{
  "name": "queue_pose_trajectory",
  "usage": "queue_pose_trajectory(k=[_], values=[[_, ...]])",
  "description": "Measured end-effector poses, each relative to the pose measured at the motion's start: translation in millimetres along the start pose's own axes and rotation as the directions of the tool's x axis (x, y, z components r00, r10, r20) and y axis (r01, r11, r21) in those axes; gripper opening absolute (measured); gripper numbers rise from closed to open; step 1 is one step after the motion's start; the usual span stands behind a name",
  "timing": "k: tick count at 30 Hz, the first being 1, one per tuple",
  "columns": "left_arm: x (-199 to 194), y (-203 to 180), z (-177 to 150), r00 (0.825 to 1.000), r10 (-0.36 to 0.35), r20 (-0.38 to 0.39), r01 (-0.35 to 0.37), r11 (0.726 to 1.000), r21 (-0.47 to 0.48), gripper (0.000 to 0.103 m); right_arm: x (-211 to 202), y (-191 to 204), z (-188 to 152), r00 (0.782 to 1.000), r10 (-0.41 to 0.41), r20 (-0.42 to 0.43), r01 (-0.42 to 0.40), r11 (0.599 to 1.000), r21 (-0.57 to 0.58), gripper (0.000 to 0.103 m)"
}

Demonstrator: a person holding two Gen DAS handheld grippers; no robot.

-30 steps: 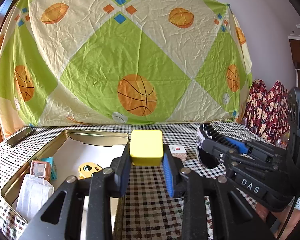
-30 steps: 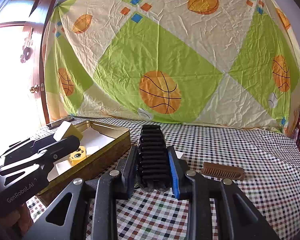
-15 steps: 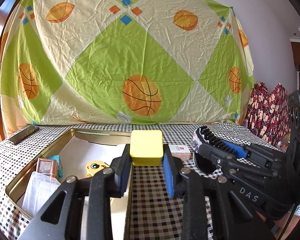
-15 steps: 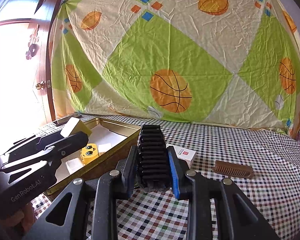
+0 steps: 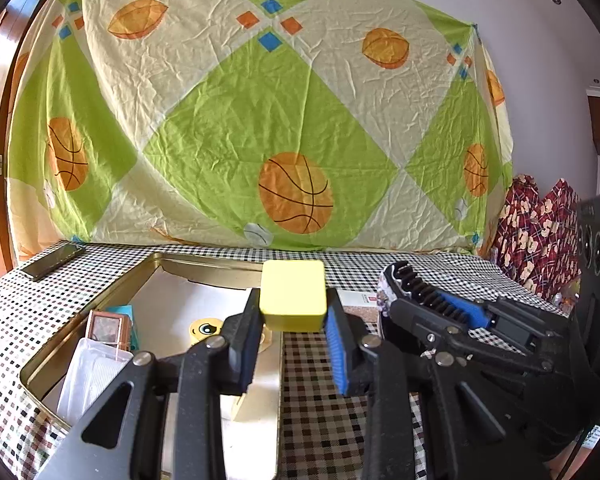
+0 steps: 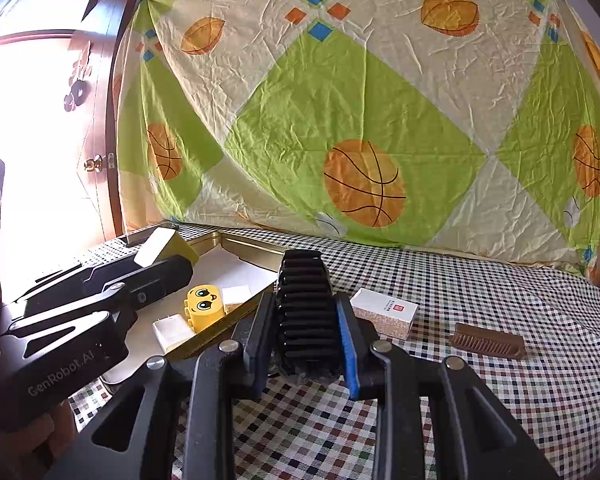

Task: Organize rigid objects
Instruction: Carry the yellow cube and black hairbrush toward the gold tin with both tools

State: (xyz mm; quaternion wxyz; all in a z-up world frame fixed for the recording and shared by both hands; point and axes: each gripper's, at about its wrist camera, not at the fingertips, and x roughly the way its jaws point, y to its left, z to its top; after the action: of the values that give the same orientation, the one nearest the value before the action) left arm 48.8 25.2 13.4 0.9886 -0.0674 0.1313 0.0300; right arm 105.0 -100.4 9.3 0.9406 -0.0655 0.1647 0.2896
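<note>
Left wrist view: both grippers carry items toward the tin.
Left gripper pinches yellow block over gold tin, frame centre; right gripper clamps black ribbed clip, likely next.

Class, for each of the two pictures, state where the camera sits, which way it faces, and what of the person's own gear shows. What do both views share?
Left wrist: on the left gripper, facing the gold tin; jaws shut on a yellow block; right gripper at right.
Right wrist: on the right gripper, facing the checked table; jaws shut on a black ribbed piece; left gripper at left.
Shared: tin, white box, basketball sheet.
</note>
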Motion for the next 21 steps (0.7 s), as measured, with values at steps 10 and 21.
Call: queue_pose_trajectory(k=[10,21], values=[[-5,9,1,1.000,0.004,0.007,-0.004,1.000,-0.021,0.029,8,13,0,1.000,0.024,-0.013,-0.024,1.000,-0.004,0.031],[-7,33,2,0.999,0.038,0.007,-0.038,0.998,-0.055,0.029,11,22,1,0.999,0.038,-0.008,-0.038,0.999,-0.011,0.031]])
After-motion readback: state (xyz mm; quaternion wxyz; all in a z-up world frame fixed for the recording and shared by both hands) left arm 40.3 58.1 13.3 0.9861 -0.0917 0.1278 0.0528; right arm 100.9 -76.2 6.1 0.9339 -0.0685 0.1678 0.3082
